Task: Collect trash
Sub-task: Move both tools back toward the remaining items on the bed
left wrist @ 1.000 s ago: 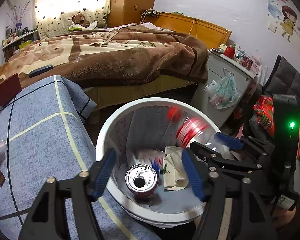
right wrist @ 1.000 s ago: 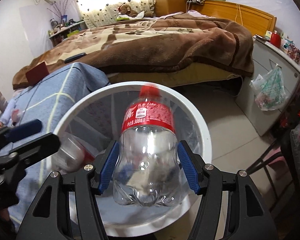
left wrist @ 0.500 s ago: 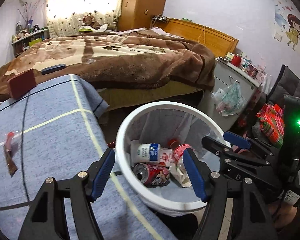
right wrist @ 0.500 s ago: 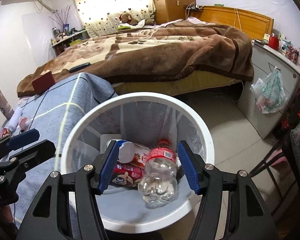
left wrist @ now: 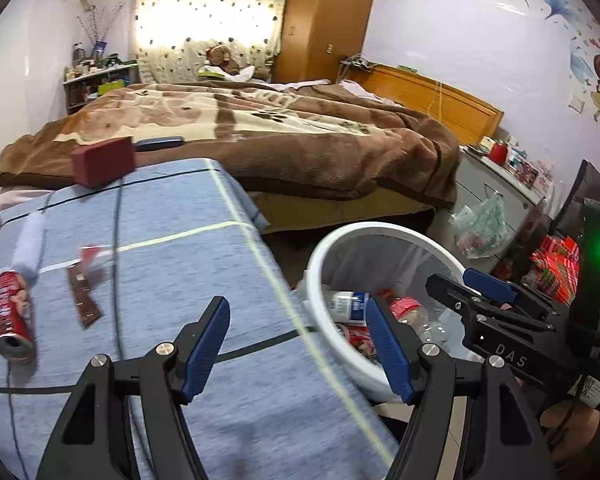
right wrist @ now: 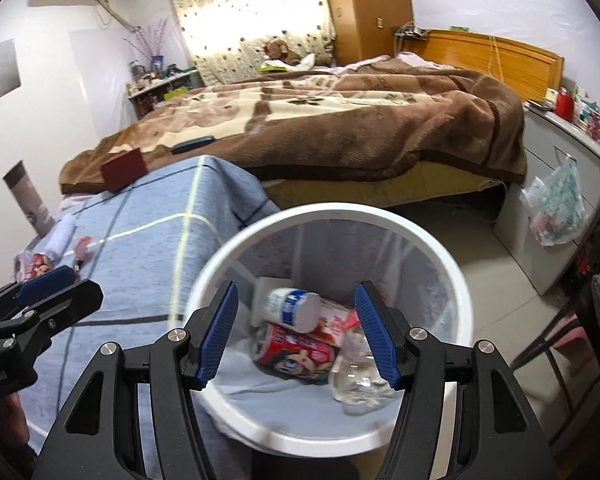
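Observation:
A white trash bin [right wrist: 440, 248] stands beside the blue-clothed table [left wrist: 172, 264]; it also shows in the left wrist view [left wrist: 320, 256]. In it lie a clear plastic bottle [right wrist: 358, 384], a red can [right wrist: 296, 354] and a white-and-blue cup [right wrist: 296, 308]. My right gripper [right wrist: 296, 332] is open and empty above the bin. My left gripper [left wrist: 298, 344] is open and empty over the table edge, left of the bin. On the table's left lie a red can [left wrist: 14, 316] and a brown wrapper [left wrist: 84, 296].
A bed with a brown blanket [left wrist: 260, 136] lies behind the table. A dark red box [left wrist: 102, 160] sits at the table's far edge. A grey cabinet with a hanging plastic bag [right wrist: 556, 204] stands at the right. A black cable [left wrist: 116, 240] runs across the table.
My right gripper let go of the clear bottle, which dropped into the bin. Both grippers drew back; my left gripper swung left toward the table.

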A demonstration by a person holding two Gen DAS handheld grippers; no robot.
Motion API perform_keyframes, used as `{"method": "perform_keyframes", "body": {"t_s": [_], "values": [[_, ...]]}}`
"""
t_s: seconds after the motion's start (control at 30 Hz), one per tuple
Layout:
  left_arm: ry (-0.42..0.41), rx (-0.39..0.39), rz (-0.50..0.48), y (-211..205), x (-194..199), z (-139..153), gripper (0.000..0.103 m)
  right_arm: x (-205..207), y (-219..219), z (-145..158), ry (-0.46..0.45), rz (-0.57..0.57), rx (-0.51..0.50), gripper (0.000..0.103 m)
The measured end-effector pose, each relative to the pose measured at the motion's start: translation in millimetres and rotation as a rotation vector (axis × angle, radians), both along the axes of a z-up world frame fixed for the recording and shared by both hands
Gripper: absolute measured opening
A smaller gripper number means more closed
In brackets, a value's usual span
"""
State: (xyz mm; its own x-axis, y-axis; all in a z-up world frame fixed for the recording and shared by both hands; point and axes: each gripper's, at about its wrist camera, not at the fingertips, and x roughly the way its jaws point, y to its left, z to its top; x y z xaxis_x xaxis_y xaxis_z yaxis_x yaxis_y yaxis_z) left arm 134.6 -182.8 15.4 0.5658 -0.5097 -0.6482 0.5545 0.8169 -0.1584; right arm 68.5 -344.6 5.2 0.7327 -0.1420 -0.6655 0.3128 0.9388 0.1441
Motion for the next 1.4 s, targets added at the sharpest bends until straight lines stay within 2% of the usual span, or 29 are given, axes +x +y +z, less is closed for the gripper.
{"method": "perform_keyframes", "body": {"t_s": [0.2, 0.3, 0.77, 1.17, 1.4], "values": [[-0.031, 0.008, 0.087, 37.6, 0.7, 5.1, 0.072, 9.6, 25.0, 2.4, -0.017, 0.068, 0.003, 0.063], [-0.022, -0.009, 0.129, 61.1, 3.3, 5.2, 0.072, 13.9, 38.9, 3.8, -0.023, 0.103, -0.001, 0.063], [-0.034, 0.007, 0.368, 173.3, 12.2, 0.9, 0.072, 40.4, 109.9, 10.9, -0.038, 0.282, -0.001, 0.063], [-0.003, 0.013, 0.507, 247.5, 36.1, -7.8, 0.072, 68.4, 173.9, 16.9, -0.023, 0.448, -0.006, 0.062], [0.027, -0.002, 0.527, 272.0, 56.5, -12.1, 0.073, 86.7, 207.9, 13.8, 0.008, 0.521, 0.013, 0.062]]}}
